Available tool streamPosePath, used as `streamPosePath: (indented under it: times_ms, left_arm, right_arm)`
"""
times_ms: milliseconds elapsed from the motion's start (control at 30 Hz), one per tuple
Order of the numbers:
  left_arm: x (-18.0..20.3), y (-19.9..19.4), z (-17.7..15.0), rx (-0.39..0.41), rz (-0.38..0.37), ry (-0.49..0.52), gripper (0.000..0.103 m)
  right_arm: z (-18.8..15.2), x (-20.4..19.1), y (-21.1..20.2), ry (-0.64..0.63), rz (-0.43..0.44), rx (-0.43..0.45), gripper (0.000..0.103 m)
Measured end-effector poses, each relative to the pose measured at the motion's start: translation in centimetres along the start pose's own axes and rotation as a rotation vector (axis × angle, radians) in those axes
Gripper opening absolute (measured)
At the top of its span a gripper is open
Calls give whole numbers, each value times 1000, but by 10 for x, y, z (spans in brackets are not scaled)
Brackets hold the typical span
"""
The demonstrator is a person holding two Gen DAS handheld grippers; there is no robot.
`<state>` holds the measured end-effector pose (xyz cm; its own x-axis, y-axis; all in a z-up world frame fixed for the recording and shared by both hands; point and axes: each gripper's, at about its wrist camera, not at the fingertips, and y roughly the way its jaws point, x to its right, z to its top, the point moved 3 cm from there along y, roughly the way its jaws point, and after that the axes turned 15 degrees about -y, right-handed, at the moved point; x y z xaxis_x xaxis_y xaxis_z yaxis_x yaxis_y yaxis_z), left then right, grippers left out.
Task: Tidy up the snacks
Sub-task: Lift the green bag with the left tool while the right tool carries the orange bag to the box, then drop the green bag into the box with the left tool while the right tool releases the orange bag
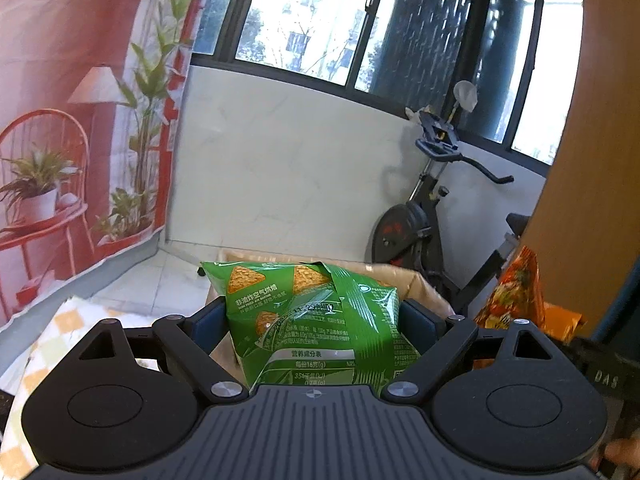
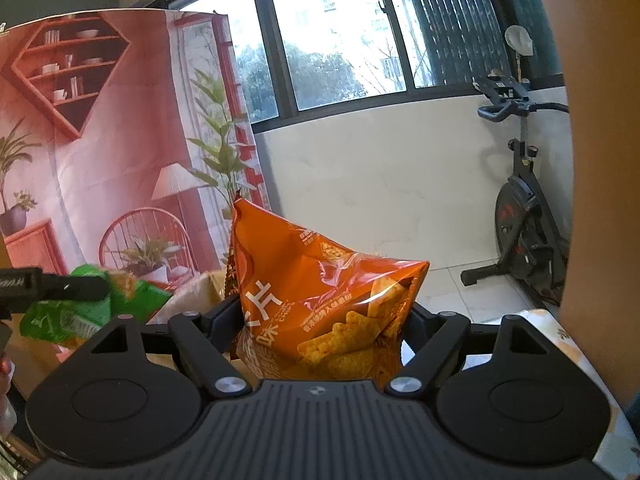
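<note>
My left gripper [image 1: 314, 320] is shut on a green chip bag [image 1: 308, 316] and holds it up above a brown cardboard box [image 1: 412, 280]. My right gripper [image 2: 320, 316] is shut on an orange chip bag [image 2: 316, 292], also lifted. The orange bag shows at the right edge of the left wrist view [image 1: 516, 292]. The green bag shows at the left of the right wrist view [image 2: 92, 304], with the left gripper's finger across it. The two bags hang side by side, apart.
A yellow-checked tablecloth [image 1: 52, 340] covers the table below. A printed red room backdrop [image 1: 72, 120] stands at the left. An exercise bike [image 1: 424, 216] stands by the white wall under the windows. A wooden panel [image 1: 592, 160] rises at the right.
</note>
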<state>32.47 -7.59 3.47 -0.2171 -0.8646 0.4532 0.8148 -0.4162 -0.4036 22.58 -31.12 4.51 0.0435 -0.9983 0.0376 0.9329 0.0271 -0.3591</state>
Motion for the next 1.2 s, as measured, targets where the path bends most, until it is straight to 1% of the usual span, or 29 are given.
streamPosePath:
  times_ms: [167, 300, 500, 633, 667, 733, 900, 1133, 1200]
  left_arm:
    - [-3, 39, 24, -15, 9, -1, 91]
    - [-9, 67, 35, -37, 20, 5, 92]
    - [-17, 106, 37, -110, 24, 30, 92]
    - [-25, 124, 38, -160, 42, 32, 93]
    - [-29, 127, 39, -176, 44, 25, 93]
    - [-34, 133, 40, -199, 53, 18, 94]
    - [-42, 136, 38, -214, 61, 43, 94]
    - [-35, 137, 36, -250, 34, 91, 96]
    - [-32, 134, 38, -244, 20, 113, 96]
  right_arm:
    - [11, 3, 36, 8, 12, -7, 82]
    - [15, 1, 66, 16, 22, -25, 82]
    - [14, -7, 101, -4, 32, -56, 82]
    - [10, -6, 123, 18, 47, -83, 82]
    - [9, -7, 129, 22, 55, -95, 83]
    - [8, -7, 135, 26, 59, -113, 83]
    - [10, -9, 144, 14, 50, -118, 84]
    - [8, -12, 141, 7, 43, -114, 84]
    - [8, -12, 138, 14, 45, -109, 84]
